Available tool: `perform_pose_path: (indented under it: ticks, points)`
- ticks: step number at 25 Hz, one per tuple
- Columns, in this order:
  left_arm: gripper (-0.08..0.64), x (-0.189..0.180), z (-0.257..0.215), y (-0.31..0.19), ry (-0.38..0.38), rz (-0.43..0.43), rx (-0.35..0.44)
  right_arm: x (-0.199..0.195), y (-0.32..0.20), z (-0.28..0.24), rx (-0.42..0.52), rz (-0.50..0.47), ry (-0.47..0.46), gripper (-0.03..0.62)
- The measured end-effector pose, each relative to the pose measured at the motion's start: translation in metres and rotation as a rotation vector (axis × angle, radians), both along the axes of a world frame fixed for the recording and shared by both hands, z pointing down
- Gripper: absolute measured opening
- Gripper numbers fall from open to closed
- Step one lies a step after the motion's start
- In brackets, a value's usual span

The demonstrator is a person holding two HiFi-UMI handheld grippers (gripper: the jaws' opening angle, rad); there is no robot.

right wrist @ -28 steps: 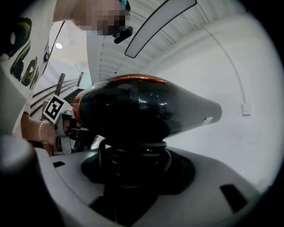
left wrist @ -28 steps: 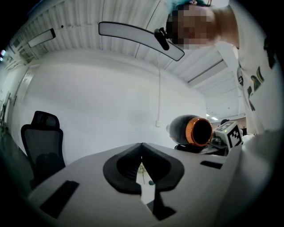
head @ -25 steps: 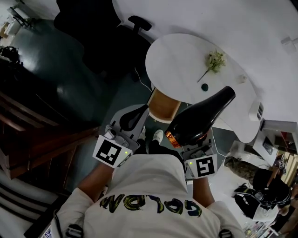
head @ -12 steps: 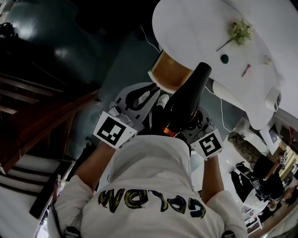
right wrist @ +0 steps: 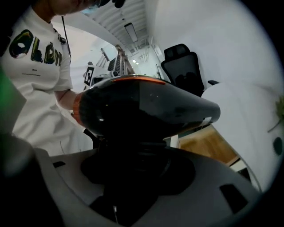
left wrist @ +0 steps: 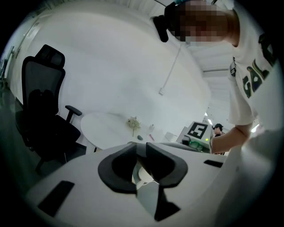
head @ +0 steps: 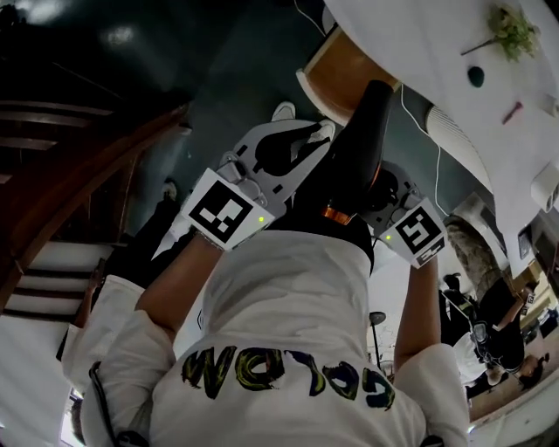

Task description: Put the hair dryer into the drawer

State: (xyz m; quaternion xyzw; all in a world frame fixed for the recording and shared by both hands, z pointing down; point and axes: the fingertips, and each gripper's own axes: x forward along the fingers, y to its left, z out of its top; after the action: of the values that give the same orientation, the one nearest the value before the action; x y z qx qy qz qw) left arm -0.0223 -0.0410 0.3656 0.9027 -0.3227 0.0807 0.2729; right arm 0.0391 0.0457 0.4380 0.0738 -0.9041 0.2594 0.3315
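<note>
- Hair dryer is sitting by its handle in the right gripper, with its nozzle pointing toward the open drawer and stopping just short of it.
- Left gripper is hovering beside the hair dryer, near the drawer, jaws together and empty.
- Drawer is hanging open under the white bench.

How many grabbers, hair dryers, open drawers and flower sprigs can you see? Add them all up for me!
Grippers: 2, the left gripper and the right gripper
Hair dryer: 1
Open drawer: 1
Flower sprig: 1
Total: 5
</note>
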Motion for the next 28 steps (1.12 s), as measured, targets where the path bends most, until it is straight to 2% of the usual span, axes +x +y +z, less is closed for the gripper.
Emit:
perform_pose_path:
  ticks: [6,12,17,22,28]
  points:
    - [0.08,0.003,0.04,0.009,0.0,0.012,-0.04,0.002,-0.008,0.04,-0.097,-0.025,0.05,0.258]
    - [0.078,0.009,0.066,0.002,-0.026,0.028,-0.044,0.012,-0.024,0.068,-0.11,-0.067,0.137,0.258]
    - [0.077,0.015,0.086,-0.013,-0.063,0.034,-0.056,0.024,-0.046,0.092,-0.114,-0.042,0.206,0.257]
    - [0.061,0.017,0.105,-0.028,-0.095,0.027,-0.074,0.022,-0.045,0.103,-0.125,-0.101,0.223,0.256]
    - [0.061,0.021,0.123,-0.039,-0.118,0.049,-0.107,0.022,-0.041,0.117,-0.215,-0.149,0.225,0.255]
